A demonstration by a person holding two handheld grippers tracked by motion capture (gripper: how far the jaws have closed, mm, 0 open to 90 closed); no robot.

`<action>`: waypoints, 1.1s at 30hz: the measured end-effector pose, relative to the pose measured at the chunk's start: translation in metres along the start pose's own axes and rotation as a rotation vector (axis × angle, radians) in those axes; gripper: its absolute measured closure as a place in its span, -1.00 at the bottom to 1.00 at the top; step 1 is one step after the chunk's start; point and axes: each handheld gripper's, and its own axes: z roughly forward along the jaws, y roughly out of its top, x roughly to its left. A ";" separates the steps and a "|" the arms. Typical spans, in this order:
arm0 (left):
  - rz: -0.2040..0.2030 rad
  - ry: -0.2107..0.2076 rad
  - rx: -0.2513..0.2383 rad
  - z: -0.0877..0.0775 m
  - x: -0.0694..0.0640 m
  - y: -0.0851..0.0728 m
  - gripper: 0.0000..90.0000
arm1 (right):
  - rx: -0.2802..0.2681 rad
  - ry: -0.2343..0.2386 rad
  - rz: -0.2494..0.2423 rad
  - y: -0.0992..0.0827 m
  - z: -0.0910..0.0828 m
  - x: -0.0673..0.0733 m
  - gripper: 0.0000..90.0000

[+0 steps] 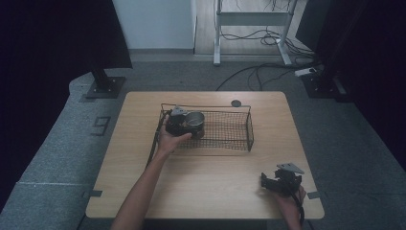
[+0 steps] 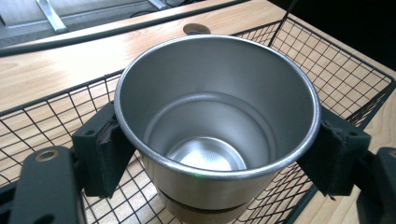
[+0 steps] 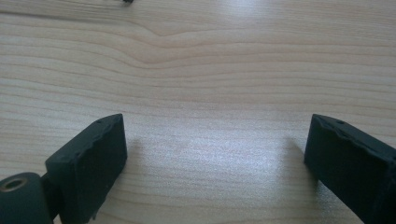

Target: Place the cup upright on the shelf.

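Steel cup (image 2: 217, 121), at the wire basket's (image 1: 239, 143) left end just left of frame centre, is pinched across its rim by the left gripper (image 2: 217, 154); judged light, rigid, slippery (grip below rim); right gripper (image 3: 215, 154) stands spread, empty.

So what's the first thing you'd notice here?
The shiny steel cup, upright and empty, clamped between the pads of the left hand-held gripper over the left end of a wire basket on the wooden table. Next, the right hand-held gripper, open with nothing between its jaws, low over bare wood at the table's near right corner.
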 end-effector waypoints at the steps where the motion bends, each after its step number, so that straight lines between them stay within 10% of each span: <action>1: -0.001 0.001 0.003 0.001 0.000 0.000 -0.58 | 0.000 0.000 0.000 0.000 0.000 0.000 -0.88; 33: -0.039 0.002 0.117 0.022 0.001 -0.011 -0.60 | -0.001 0.002 -0.002 0.000 -0.001 0.000 -0.87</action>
